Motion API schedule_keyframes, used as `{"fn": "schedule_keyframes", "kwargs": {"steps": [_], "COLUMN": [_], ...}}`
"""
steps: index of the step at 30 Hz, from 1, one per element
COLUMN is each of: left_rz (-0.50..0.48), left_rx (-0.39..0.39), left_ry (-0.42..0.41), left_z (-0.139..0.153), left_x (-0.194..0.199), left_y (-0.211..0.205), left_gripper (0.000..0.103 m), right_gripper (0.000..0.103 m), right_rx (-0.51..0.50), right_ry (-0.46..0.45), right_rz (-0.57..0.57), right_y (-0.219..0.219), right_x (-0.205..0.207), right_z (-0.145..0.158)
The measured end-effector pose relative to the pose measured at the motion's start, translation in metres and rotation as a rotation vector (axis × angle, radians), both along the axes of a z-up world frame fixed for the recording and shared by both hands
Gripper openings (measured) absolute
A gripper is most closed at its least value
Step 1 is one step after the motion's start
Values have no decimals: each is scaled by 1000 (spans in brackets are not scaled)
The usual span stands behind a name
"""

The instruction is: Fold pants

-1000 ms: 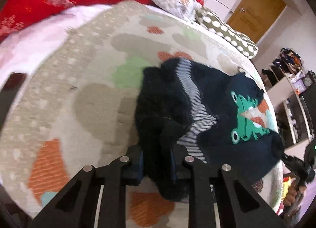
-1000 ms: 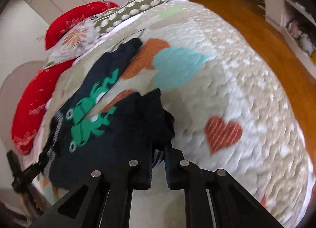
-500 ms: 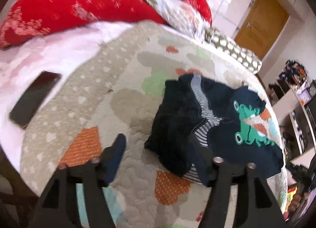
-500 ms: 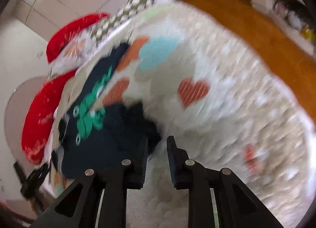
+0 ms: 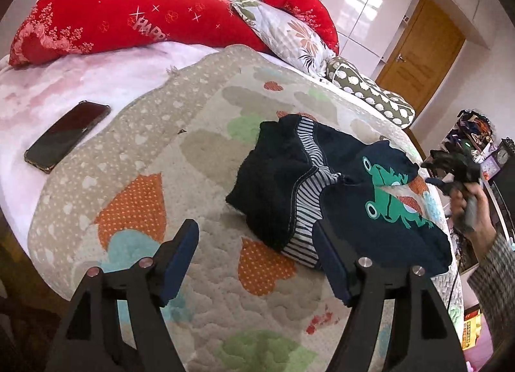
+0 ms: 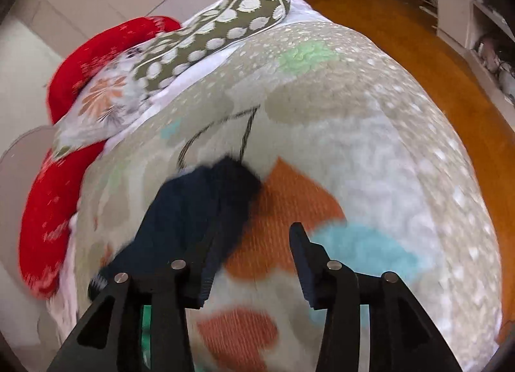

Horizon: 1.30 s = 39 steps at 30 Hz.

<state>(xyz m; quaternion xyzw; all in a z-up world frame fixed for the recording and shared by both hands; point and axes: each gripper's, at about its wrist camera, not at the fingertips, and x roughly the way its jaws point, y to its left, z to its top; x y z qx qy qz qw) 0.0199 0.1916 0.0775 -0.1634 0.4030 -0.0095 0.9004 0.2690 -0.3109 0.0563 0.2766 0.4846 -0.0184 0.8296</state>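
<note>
Both tools opening, empty, pants (image 5: 325, 191) blurred in right view

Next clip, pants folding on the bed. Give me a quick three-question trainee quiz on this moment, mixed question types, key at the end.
1. True or false: the left gripper is clamped on the navy pants with the green frog print.
2. Which lies on the pink sheet left of the heart-patterned quilt? A) black phone B) book C) remote
3. Fill in: between the right gripper's opening jaws shows only the ____.

Key:
1. False; its jaws are opening with only quilt between them, the pants lying loose.
2. A
3. quilt
</note>
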Motion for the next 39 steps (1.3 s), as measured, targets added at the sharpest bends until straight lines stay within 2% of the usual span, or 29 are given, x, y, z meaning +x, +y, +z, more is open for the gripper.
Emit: {"fn": "schedule_keyframes", "kwargs": {"steps": [3,4,5,6,9,13,16,18,20,23,25,27,29,32,34,37,39], "left_rz": [-1,-2,-1,-1,-10,-31,-48,-56,-59,-63,-67,-79,-97,-115,-118,-116,-122], "left_rx": [-14,-15,-13,-14,-28,-29,-21,-6,43,106,129,130,130,135,148,162,164], "left_ry": [23,28,29,28,24,6,6,-9,-28,-43,-41,-38,-39,-44,-50,-60,-59], "left_z": [-8,-10,-11,-12,-11,-5,2,10,19,27,30,33,39,50,56,64,65], "left_x": [3,3,3,2,1,-4,-10,-18,-27,-35,-39,-42,-47,-53,-54,-55,-55], "left_y": [-1,-1,-2,-2,-5,-13,-22,-27,-35,-43,-49,-53,-62,-73,-81,-91,-96], "left_gripper": [72,72,72,72,72,72,72,72,73,76,76,76,76,76,78,80,80], "right_gripper": [46,34,5,5,5,5,7,15,15,17,26,45,51,53,53,53,56], "right_rx": [-52,-43,-16,-5,-68,-57,-94,-106,-73,-24,-4,0,-17,-9,19,9,-18], "right_ry": [41,51,56,59,34,6,-16,20,27,-30,-69,-103,-137,-155,-156,-175,-199], "right_rz": [-5,8,23,23,17,-4,-6,-27,-61,-78,-76,-83,-110,-172,-196,-220,-232], "right_y": [10,13,14,15,14,-2,-9,-15,-25,-35,-37,-39,-42,-53,-62,-74,-79], "right_x": [26,32,34,33,11,-38,-62,-73,-96,-153,-195,-236,-279,-327,-345,-361,-368], "right_z": [-11,-15,-17,-17,-3,11,9,1,-5,-1,3,6,7,4,2,10,20]}}
